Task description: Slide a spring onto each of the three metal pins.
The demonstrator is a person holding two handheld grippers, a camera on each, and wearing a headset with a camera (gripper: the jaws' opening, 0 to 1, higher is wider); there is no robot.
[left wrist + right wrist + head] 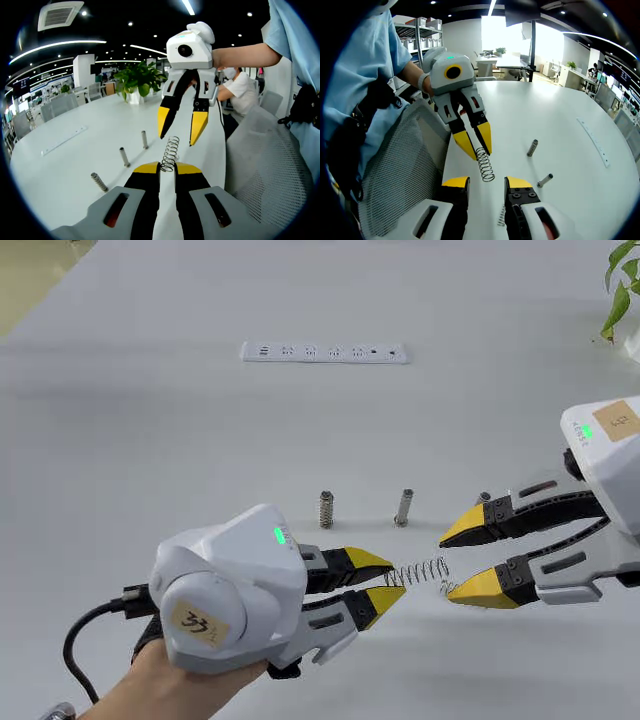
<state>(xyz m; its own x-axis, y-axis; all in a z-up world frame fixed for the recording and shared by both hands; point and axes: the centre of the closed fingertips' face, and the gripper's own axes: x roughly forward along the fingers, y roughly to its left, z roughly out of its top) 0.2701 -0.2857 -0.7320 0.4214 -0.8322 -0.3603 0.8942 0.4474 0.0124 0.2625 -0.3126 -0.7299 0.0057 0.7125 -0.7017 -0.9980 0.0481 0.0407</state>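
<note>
Left gripper (pixel 393 578) jaws pinch one end of the spring (pixel 418 572), right gripper (pixel 447 565) jaws just hang spread apart by its free end.

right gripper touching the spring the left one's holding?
Apart. Right gripper view: the spring's free end sits between the right gripper's open jaws, with a clear gap on both sides.
</note>
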